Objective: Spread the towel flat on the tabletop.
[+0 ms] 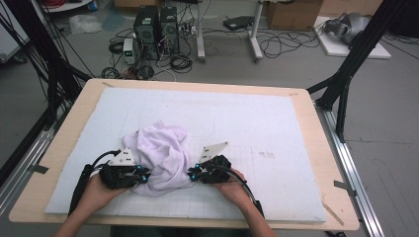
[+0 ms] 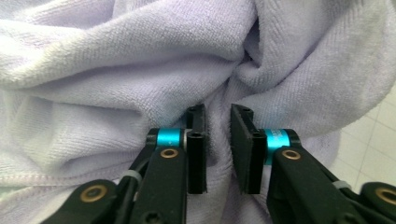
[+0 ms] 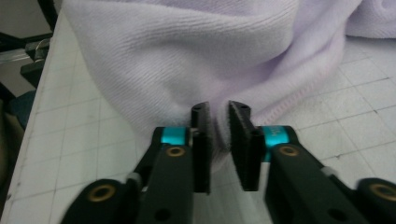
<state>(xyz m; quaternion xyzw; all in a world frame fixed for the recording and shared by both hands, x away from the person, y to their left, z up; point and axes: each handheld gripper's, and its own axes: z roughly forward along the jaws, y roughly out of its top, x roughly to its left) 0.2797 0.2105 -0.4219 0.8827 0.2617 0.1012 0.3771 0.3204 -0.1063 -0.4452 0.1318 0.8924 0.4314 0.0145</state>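
Lilac towel (image 1: 160, 158) bunched on worktop (image 1: 276, 123) at approx. 7 o'clock, between both grippers. Left gripper (image 1: 141, 177) fingers pinch a fold at towel's 8 o'clock edge; right gripper (image 1: 193, 174) fingers pinch hem at 4 o'clock. Grips opposed, equidistant.

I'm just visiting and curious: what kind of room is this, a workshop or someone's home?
Probably a lab or workshop for recording handling tasks. A padded table stands inside a black frame, computers and loose cables cover the floor, and a person works a towel with two hand-held grippers.
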